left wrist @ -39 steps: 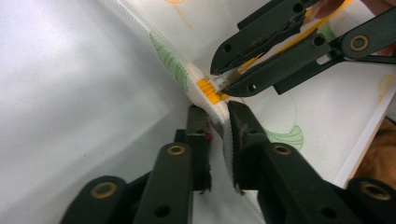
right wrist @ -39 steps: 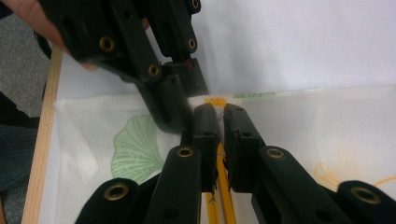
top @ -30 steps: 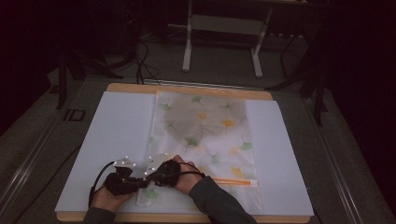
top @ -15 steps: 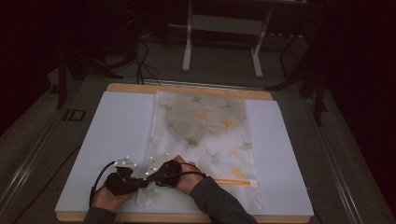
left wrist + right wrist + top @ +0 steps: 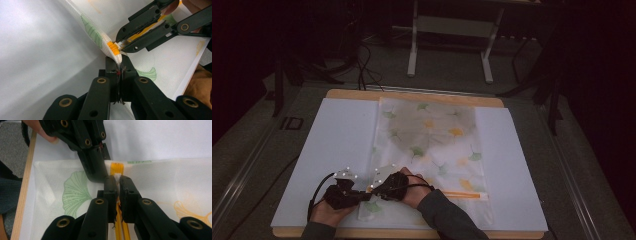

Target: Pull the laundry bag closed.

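Note:
A white mesh bag [image 5: 432, 140] printed with green and yellow leaves lies flat on the white board [image 5: 337, 150]. An orange zipper [image 5: 462, 194] runs along its near edge. At that zipper's left end both grippers meet tip to tip. In the left gripper view, my left gripper [image 5: 119, 65] is shut on the bag's fabric corner just below the orange zipper end [image 5: 113, 47], lifting it slightly. My right gripper [image 5: 116, 181] is shut on the small white zipper pull beside the orange zipper end [image 5: 117, 168]. The left gripper [image 5: 100, 173] comes in from the upper left there.
The board rests on a wooden table [image 5: 412, 95] whose edge runs close behind my hands. A metal stand [image 5: 447, 25] and cables lie on the dark floor beyond. Bare white board spreads to the left and right of the bag.

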